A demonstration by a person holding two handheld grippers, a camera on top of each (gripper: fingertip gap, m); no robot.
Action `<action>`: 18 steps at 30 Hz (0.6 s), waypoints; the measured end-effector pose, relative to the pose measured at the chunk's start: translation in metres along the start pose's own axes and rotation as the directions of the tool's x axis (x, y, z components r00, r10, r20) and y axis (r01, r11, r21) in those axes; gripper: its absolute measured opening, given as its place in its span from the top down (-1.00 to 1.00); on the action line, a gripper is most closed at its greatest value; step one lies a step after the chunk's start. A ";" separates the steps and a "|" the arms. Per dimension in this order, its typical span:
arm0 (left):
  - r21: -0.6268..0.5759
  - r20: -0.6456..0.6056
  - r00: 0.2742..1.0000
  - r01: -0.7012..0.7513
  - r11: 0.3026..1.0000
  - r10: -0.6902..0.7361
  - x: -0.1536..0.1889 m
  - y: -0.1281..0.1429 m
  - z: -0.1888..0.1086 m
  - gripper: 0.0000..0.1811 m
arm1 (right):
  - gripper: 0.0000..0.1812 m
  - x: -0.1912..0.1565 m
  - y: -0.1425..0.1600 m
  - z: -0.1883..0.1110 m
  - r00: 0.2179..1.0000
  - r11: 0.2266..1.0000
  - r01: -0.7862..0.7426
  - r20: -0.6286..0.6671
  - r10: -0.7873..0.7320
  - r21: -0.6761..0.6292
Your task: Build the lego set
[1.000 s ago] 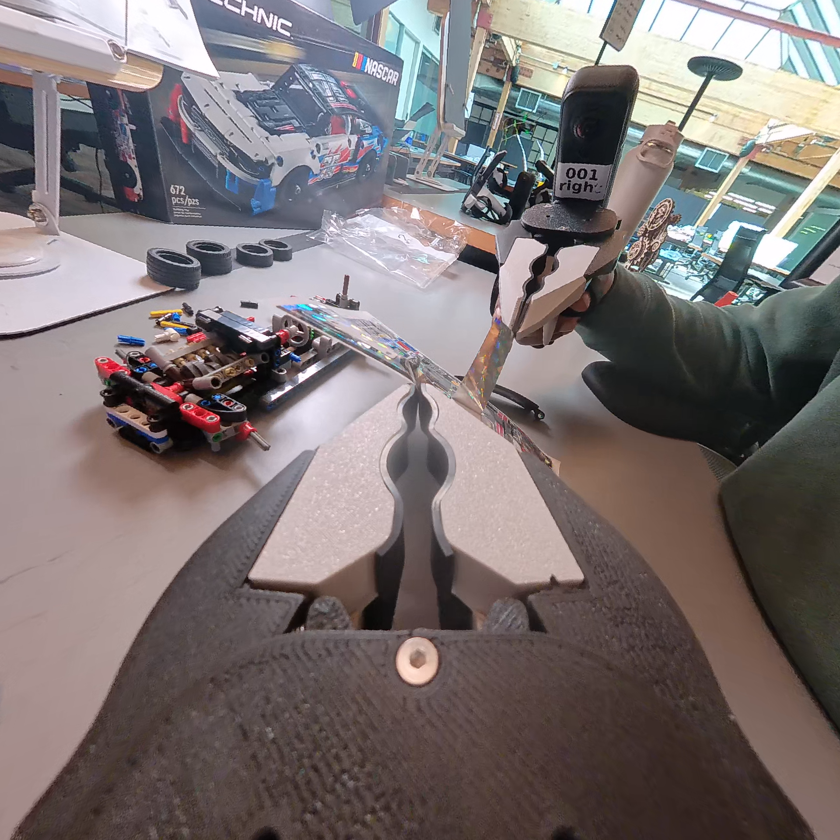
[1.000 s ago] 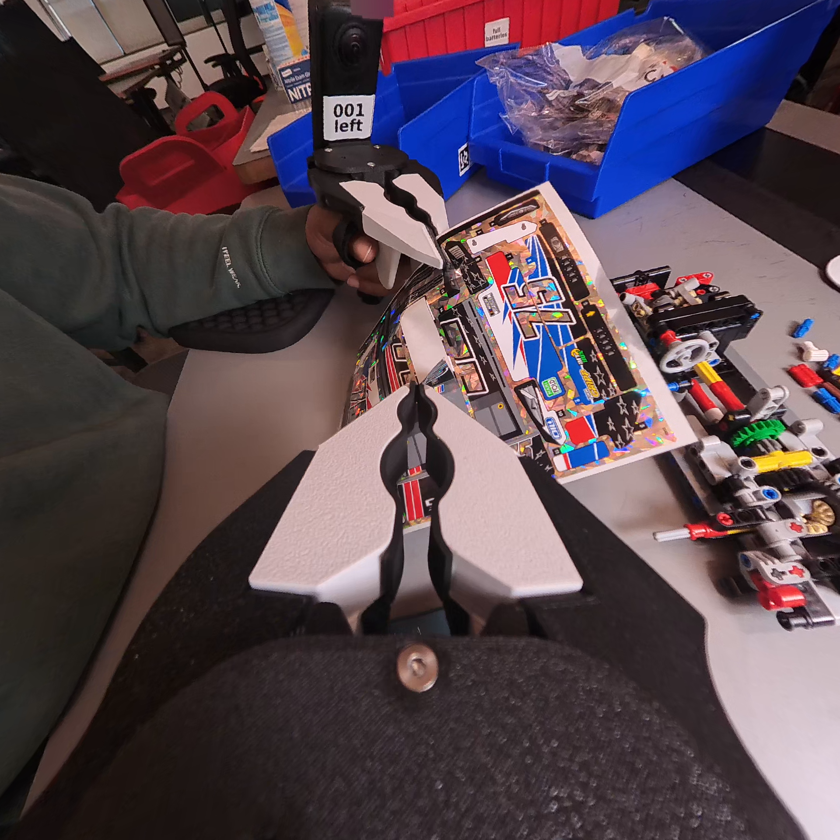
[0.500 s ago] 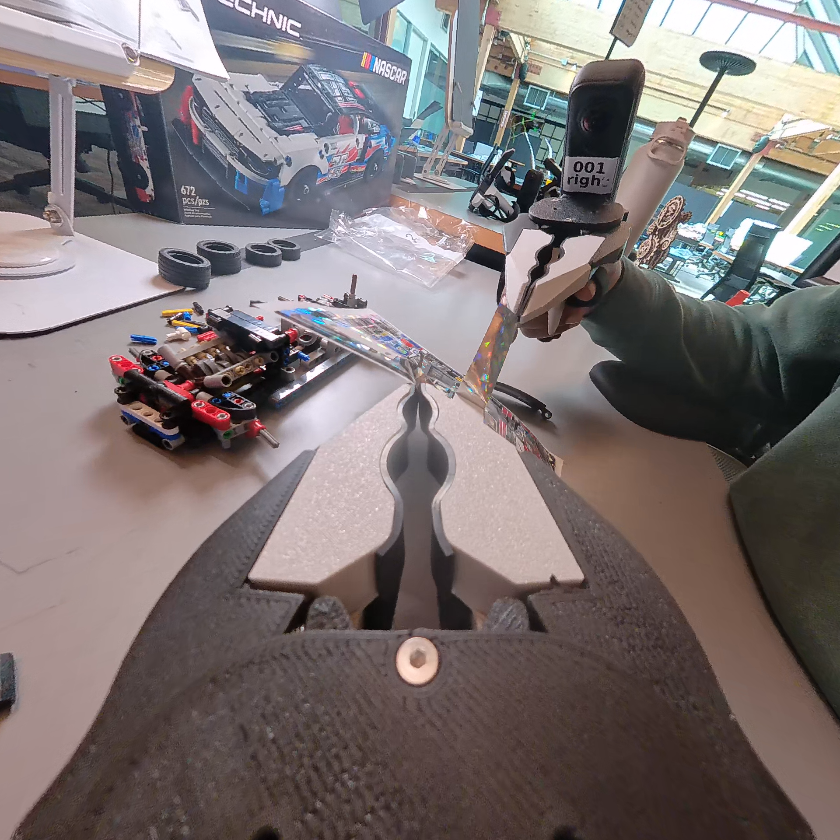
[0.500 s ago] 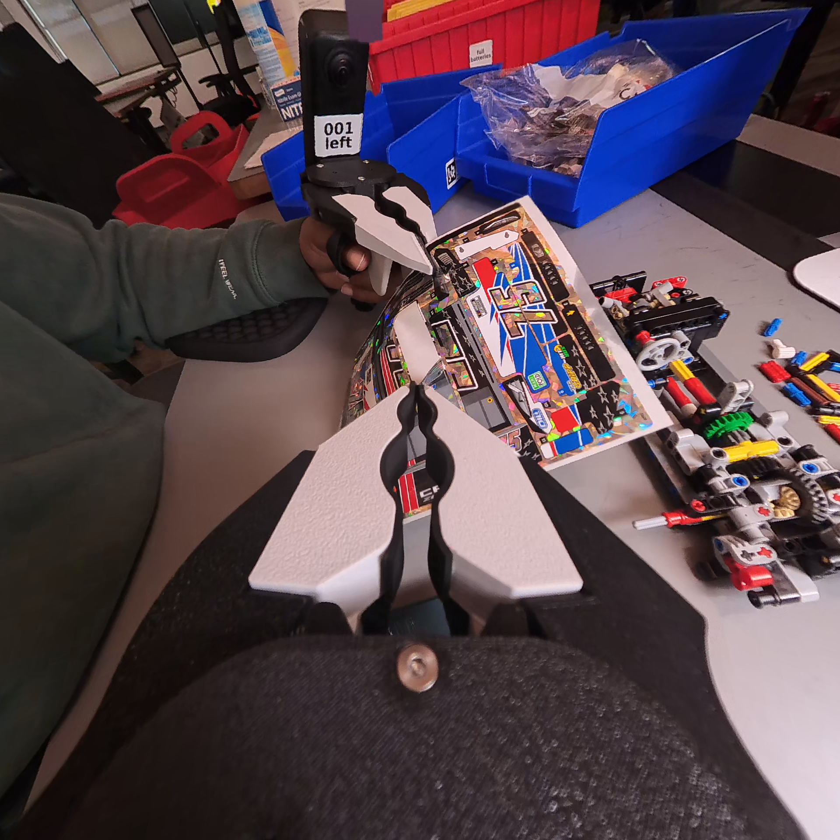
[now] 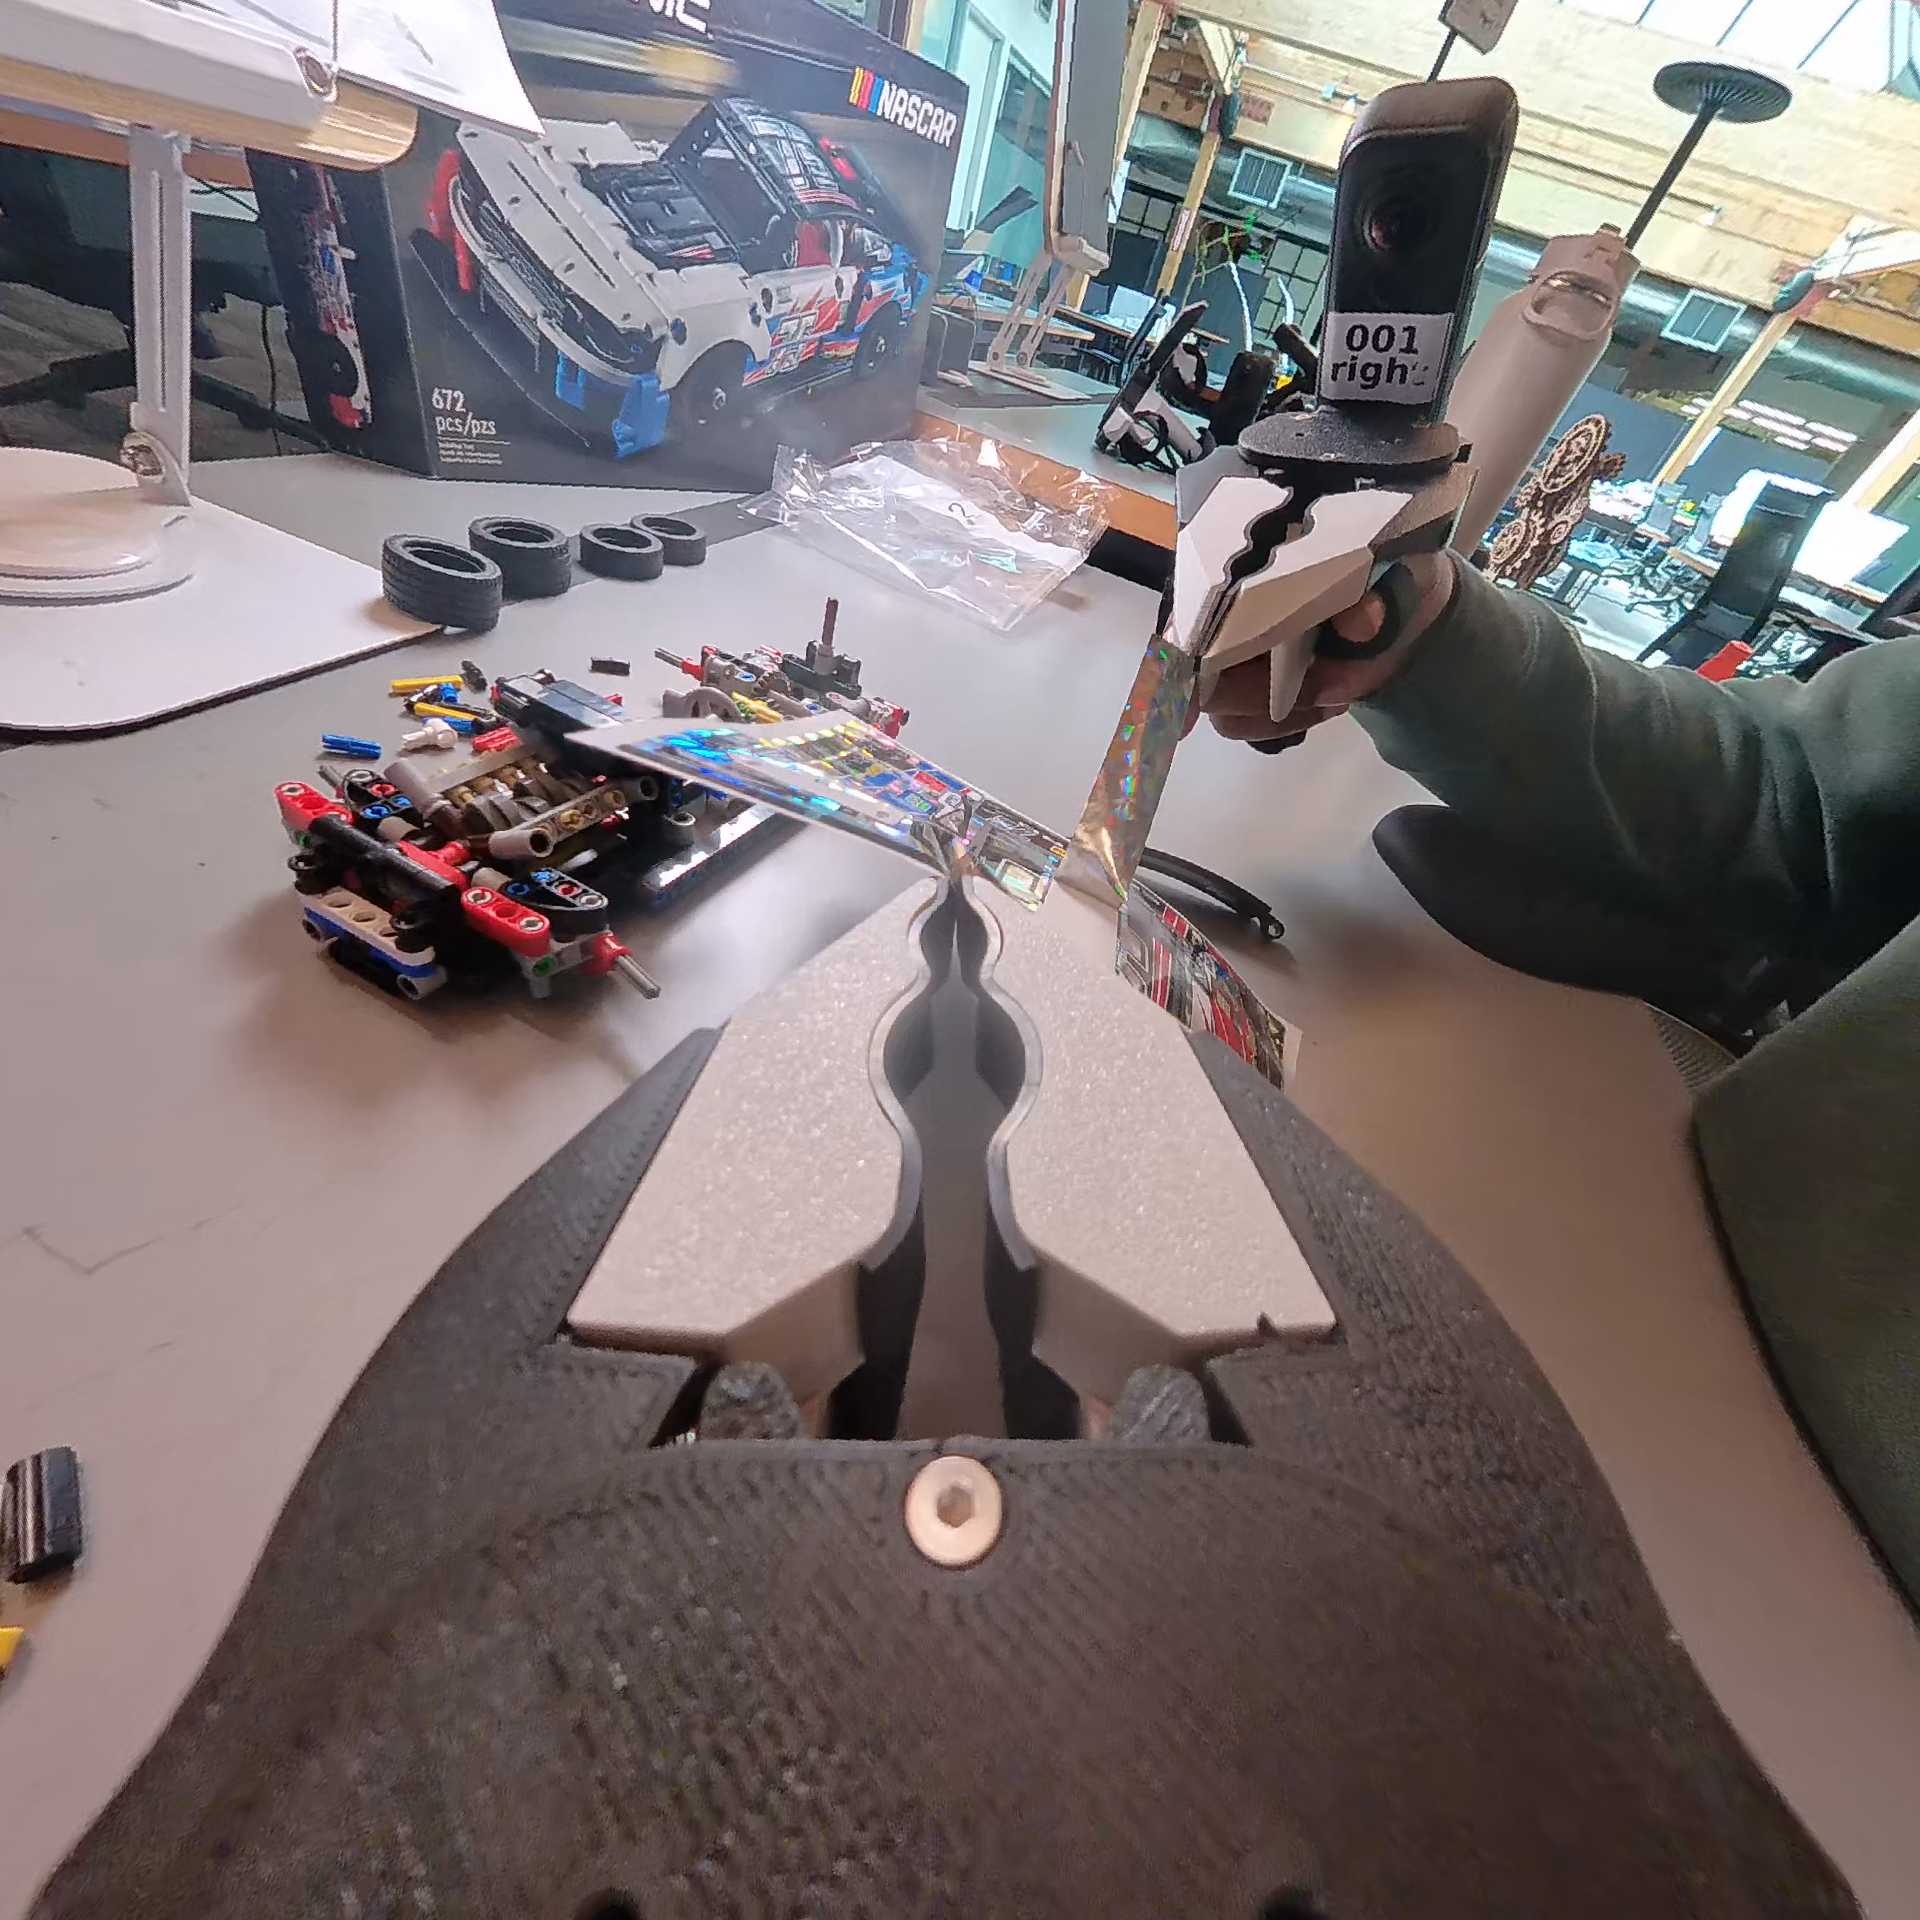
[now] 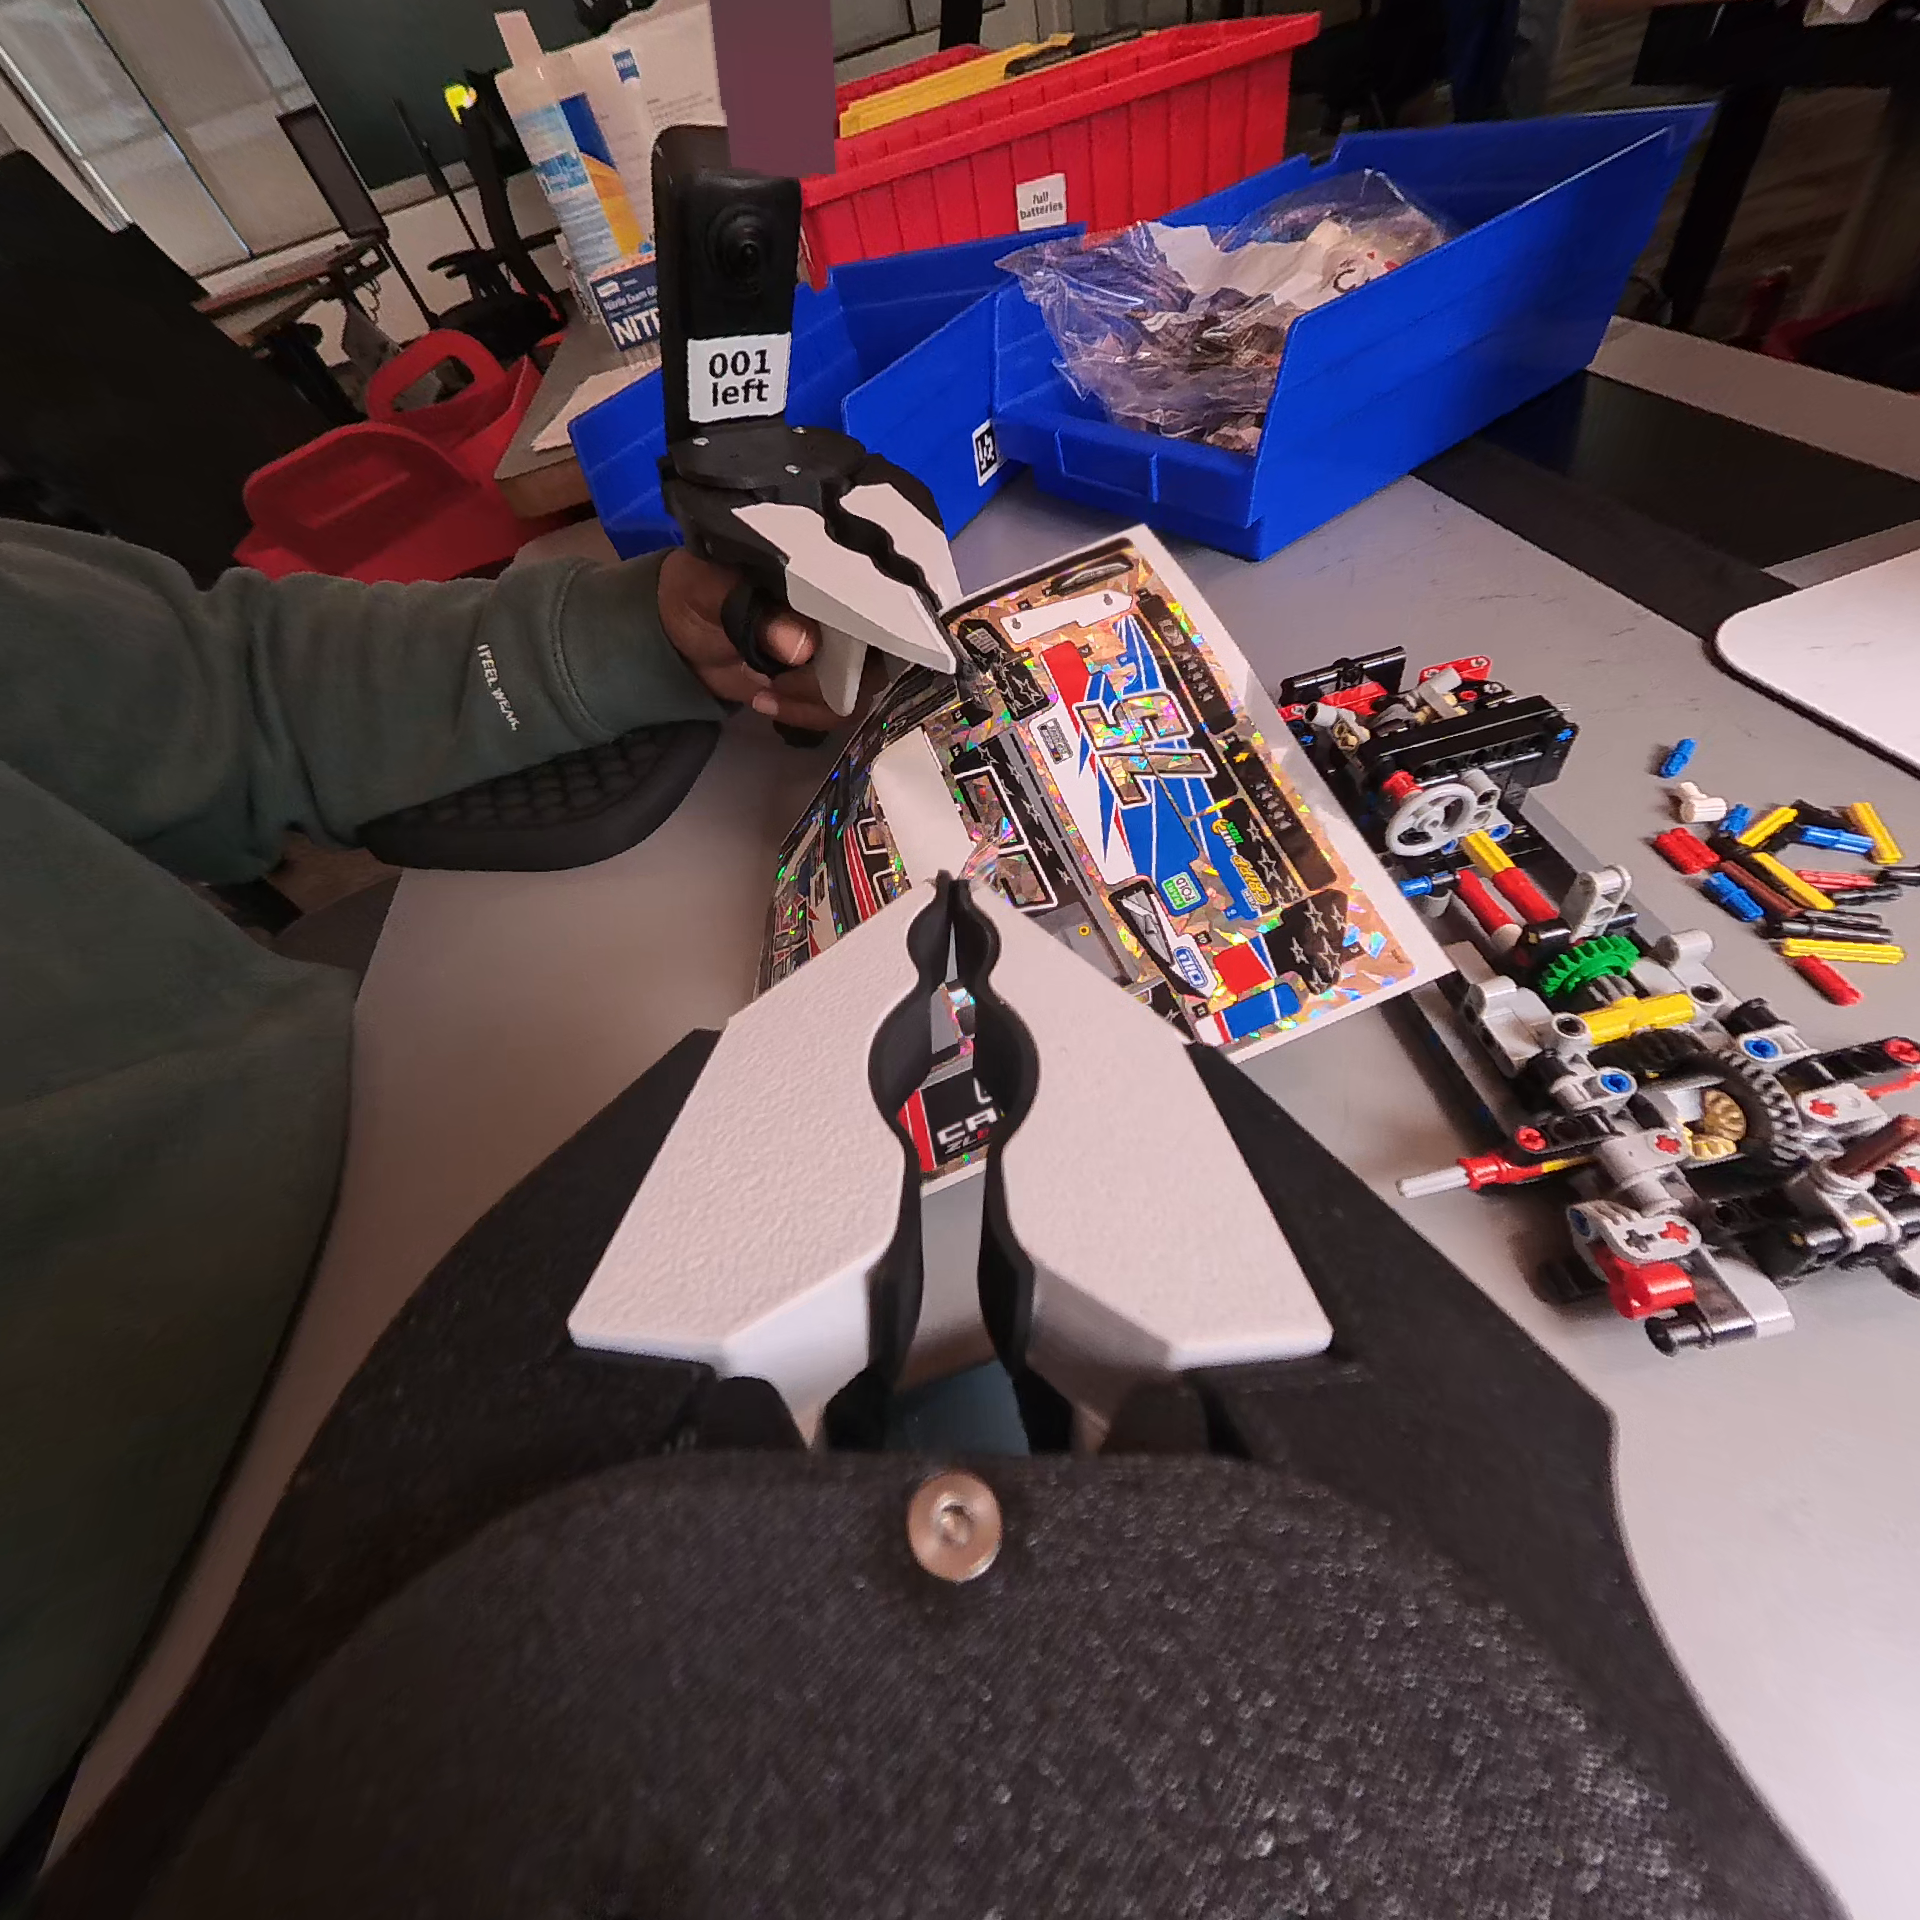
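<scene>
A holographic sticker sheet [image 6: 1143,790] is held up at a slant over the grey table, next to the half-built Lego chassis [image 6: 1621,997]. My left gripper [image 5: 951,883] is shut on the sheet's near edge; it also shows in the right wrist view [image 6: 948,657]. My right gripper [image 6: 951,885] is shut on a shiny sticker strip [image 5: 1127,769] that is peeled up from the sheet; the gripper shows in the left wrist view [image 5: 1179,646] above the sheet's right end. The sheet [image 5: 831,764] covers part of the chassis [image 5: 457,842].
Several loose coloured pins [image 6: 1797,862] lie right of the chassis. Tyres [image 5: 520,551], the set's box [image 5: 665,260], a clear bag [image 5: 935,520] and a white stand base [image 5: 156,623] are at the back. Blue bins [image 6: 1371,416] and a red bin [image 6: 1060,125] stand behind the sheet.
My right gripper has risen a little and the peeled strip has grown longer. The left gripper still pinches the sheet, which has shifted slightly.
</scene>
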State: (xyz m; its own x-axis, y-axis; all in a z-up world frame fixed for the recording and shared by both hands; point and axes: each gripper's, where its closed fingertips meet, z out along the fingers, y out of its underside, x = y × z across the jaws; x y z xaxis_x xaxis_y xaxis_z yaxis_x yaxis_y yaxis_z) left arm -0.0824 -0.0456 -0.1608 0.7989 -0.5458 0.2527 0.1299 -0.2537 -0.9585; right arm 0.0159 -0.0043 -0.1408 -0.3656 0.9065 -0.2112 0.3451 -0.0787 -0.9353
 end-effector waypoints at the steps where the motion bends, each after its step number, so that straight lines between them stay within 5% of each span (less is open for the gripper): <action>1: -0.001 0.000 1.000 0.000 1.000 0.000 0.000 0.000 0.000 1.00 | 1.00 0.000 -0.001 0.000 1.000 1.000 -0.001 0.000 0.001 0.002; 18: -0.008 -0.002 1.000 0.003 1.000 -0.003 -0.001 0.002 0.001 1.00 | 1.00 0.003 -0.008 -0.008 1.000 0.999 -0.005 -0.015 0.005 0.039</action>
State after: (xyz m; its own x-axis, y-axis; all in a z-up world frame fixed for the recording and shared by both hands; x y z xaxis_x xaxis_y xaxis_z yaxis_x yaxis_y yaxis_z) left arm -0.0820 -0.0452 -0.1631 0.7973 -0.5467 0.2557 0.1272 -0.2619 -0.9567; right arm 0.0190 0.0028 -0.1315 -0.3512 0.9121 -0.2118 0.3128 -0.0989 -0.9447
